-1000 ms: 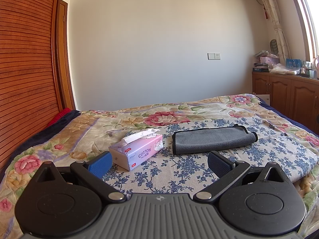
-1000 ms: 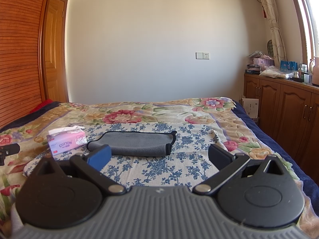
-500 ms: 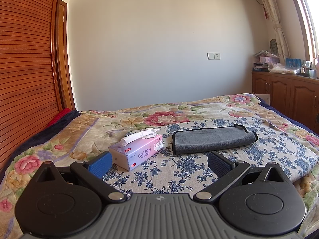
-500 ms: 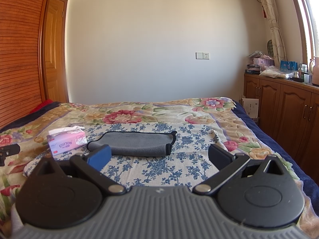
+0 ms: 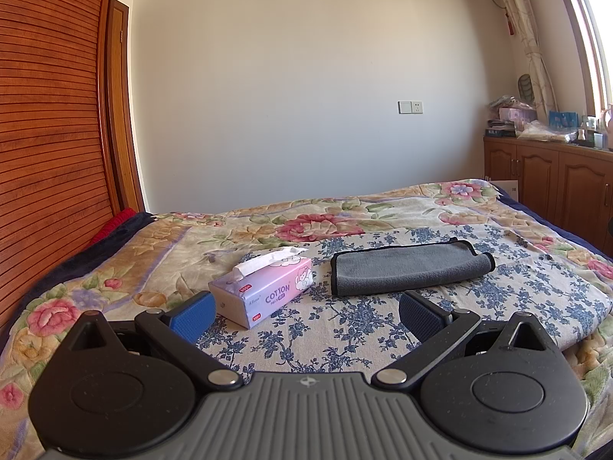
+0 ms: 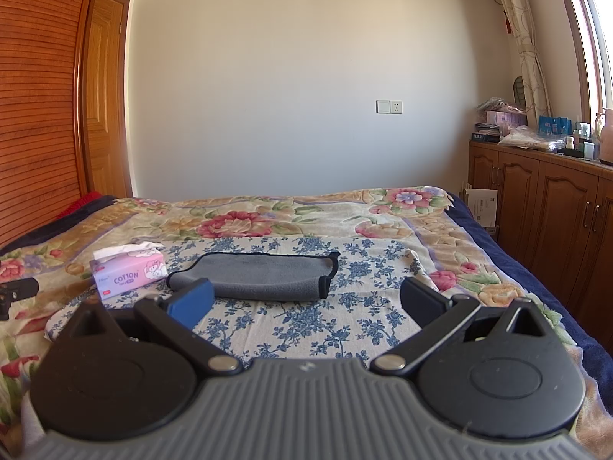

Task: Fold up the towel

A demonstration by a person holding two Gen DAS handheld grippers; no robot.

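Note:
A grey towel (image 5: pixel 410 268) with black edging lies folded into a long strip on the blue-flowered cloth on the bed; it also shows in the right wrist view (image 6: pixel 264 280). My left gripper (image 5: pixel 306 314) is open and empty, held above the bed short of the towel, which lies ahead and to the right. My right gripper (image 6: pixel 304 301) is open and empty, short of the towel, which lies ahead and slightly left. Part of the left gripper (image 6: pixel 15 291) shows at the left edge of the right wrist view.
A pink tissue box (image 5: pixel 264 291) stands left of the towel, also in the right wrist view (image 6: pixel 128 274). A wooden slatted wardrobe (image 5: pixel 49 134) is on the left. Wooden cabinets (image 6: pixel 544 207) with clutter line the right wall. The bed's right edge (image 6: pixel 536 280) drops off.

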